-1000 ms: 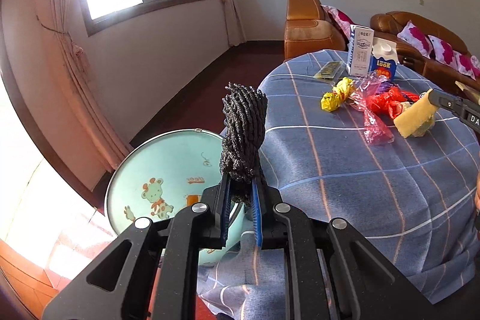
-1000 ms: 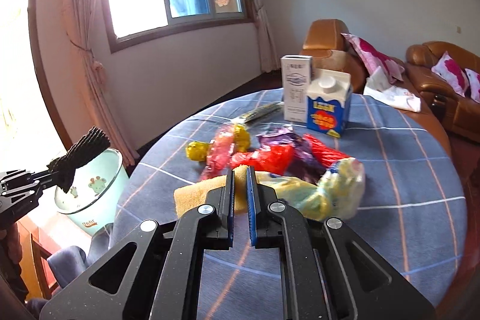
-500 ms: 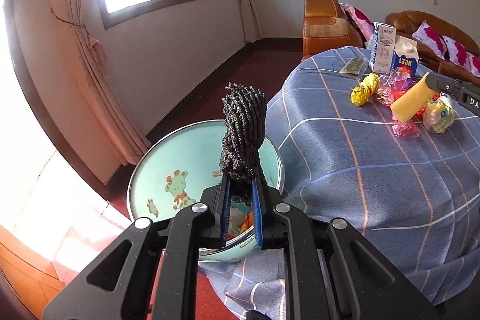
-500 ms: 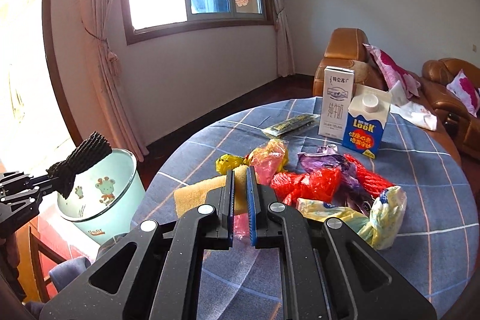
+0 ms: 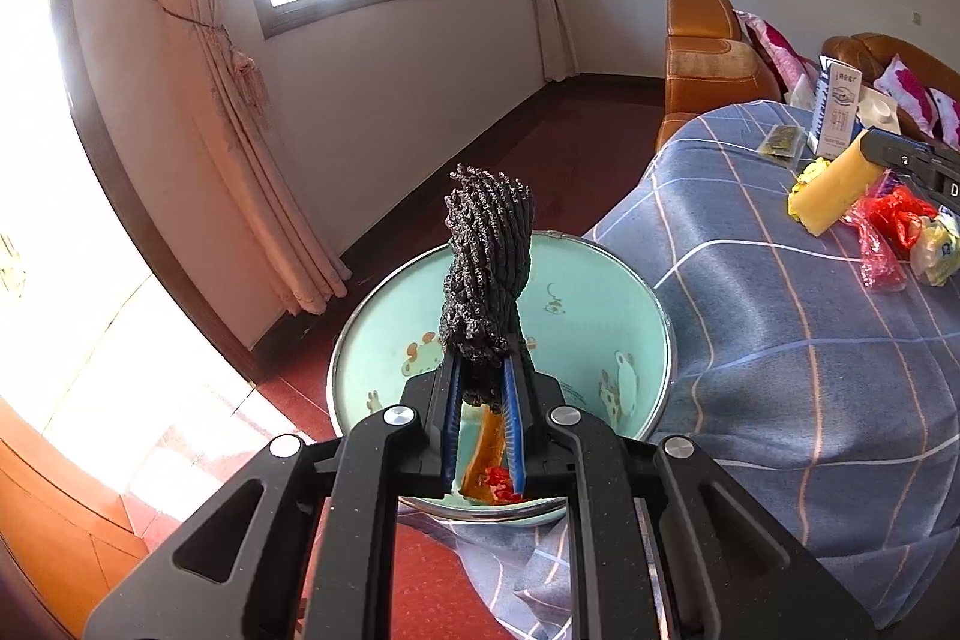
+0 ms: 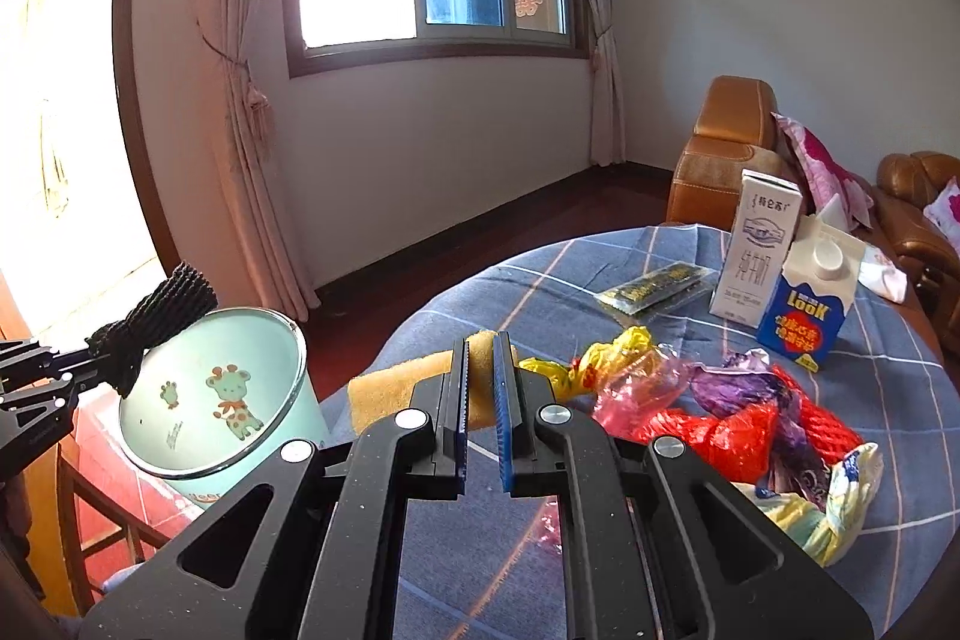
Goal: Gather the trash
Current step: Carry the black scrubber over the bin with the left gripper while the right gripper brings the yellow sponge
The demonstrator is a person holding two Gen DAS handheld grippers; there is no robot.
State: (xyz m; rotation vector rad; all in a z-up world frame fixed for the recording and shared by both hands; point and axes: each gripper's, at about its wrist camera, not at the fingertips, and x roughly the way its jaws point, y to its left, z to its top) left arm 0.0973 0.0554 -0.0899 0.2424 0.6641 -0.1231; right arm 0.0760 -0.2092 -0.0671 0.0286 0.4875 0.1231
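My left gripper (image 5: 482, 377) is shut on a black foam net sleeve (image 5: 487, 274), held over the mint-green bin (image 5: 624, 316) that stands beside the table; orange and red scraps lie in its bottom. From the right wrist view the same sleeve (image 6: 157, 319) hangs above the bin (image 6: 216, 400) rim. My right gripper (image 6: 480, 367) is shut on a yellow sponge (image 6: 390, 388), lifted over the left part of the table; in the left wrist view that sponge (image 5: 837, 190) shows at the far right. Crumpled wrappers (image 6: 720, 418) lie in a pile on the blue checked tablecloth (image 6: 540, 292).
A white carton (image 6: 757, 250), a blue milk carton (image 6: 810, 304) and a flat dark packet (image 6: 657, 287) stand behind the pile. Brown sofas (image 6: 720, 154) with pink cushions lie beyond the table. Curtains and a window fill the far wall; the floor is dark red.
My left gripper has carried the net sleeve from beside the table to above the bin's opening. My right gripper has moved the sponge leftward, away from the wrapper pile toward the table's edge.
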